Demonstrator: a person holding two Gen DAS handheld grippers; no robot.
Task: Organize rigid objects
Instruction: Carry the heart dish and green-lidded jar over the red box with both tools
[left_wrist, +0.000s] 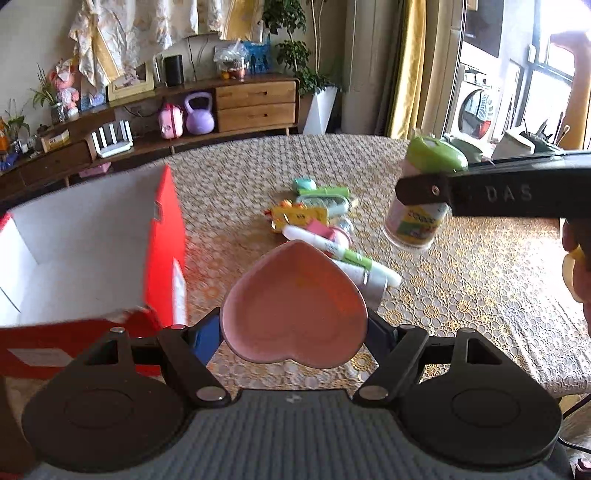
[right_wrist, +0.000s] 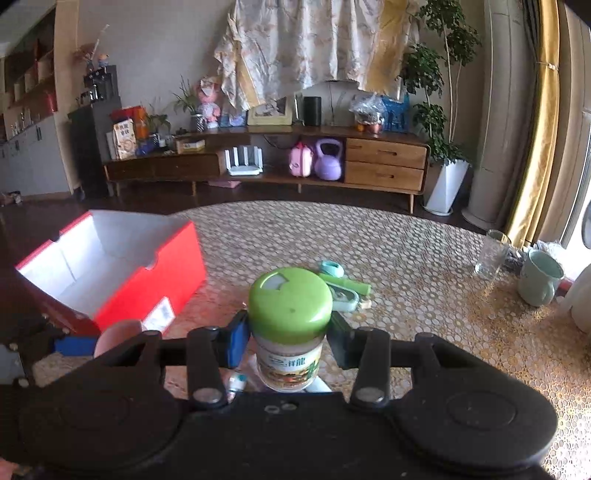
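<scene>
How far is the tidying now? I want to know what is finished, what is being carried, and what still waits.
Done: nothing yet that shows; the visible inside of the red box looks bare. In hand: the left gripper holds the pink heart dish, and the right gripper holds the green-lidded jar above the table. Left: the pile of small items, including markers, lies on the cloth.

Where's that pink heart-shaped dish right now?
The pink heart-shaped dish is gripped in the left gripper, above the table, right of the open red cardboard box.
</scene>
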